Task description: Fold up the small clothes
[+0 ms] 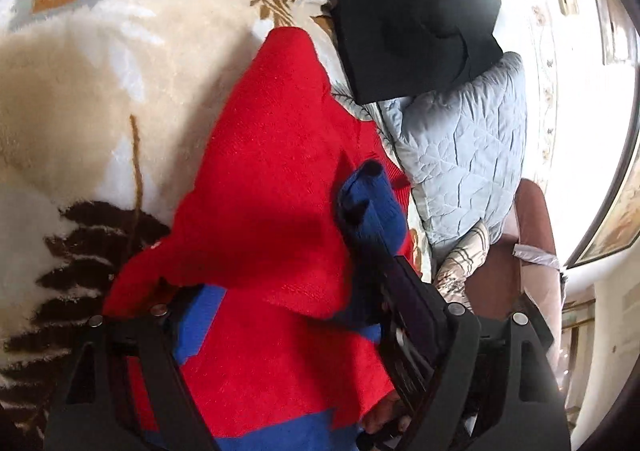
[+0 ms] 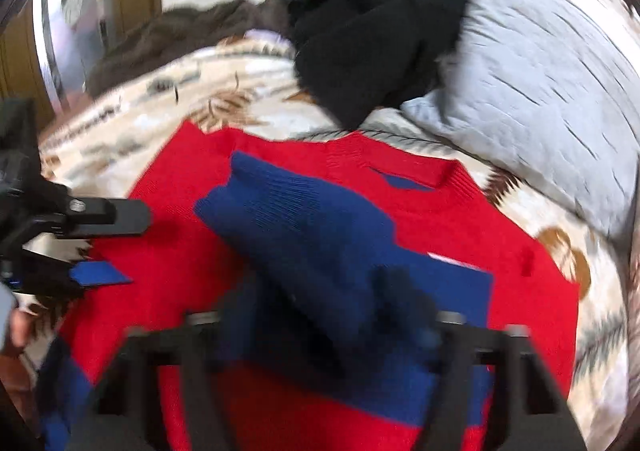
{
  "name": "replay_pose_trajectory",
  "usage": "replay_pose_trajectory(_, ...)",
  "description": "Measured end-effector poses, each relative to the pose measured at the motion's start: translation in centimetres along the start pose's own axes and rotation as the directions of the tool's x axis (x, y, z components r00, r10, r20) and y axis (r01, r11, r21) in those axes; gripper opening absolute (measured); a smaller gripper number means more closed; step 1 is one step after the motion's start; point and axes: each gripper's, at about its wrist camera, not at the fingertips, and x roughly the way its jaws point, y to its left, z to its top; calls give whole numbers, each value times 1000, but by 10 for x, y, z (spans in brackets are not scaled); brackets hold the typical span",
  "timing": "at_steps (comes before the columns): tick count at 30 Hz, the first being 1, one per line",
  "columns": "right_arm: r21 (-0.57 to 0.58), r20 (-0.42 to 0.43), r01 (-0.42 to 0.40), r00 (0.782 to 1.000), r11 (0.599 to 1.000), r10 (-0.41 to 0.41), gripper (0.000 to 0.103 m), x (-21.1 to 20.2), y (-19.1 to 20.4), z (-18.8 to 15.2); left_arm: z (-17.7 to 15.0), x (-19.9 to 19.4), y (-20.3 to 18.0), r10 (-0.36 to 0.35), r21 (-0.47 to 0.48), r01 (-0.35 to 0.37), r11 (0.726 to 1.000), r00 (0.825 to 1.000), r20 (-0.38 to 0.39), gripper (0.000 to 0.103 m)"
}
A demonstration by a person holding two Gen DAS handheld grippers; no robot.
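A red knit sweater with blue bands lies flat on a floral blanket, neck to the far side. Its blue sleeve is folded across the chest, and the near end runs down into my right gripper, which looks shut on it through heavy blur. My left gripper stands open at the sweater's left edge. In the left wrist view red cloth drapes over one side of the left gripper, hiding that finger. A blue cuff rests against the other finger's tip.
A heap of black clothing sits behind the sweater, partly on a pale blue quilted pillow. A brown throw lies at the far left of the bed. The left wrist view shows a brown wooden piece of furniture beyond the pillow.
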Motion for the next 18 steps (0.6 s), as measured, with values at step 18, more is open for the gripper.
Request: replay_pose_trajectory(18,745,159,-242,969,622,187,24,-41,-188,-129,-7,15,-21,177,112,-182,977,983,55,75)
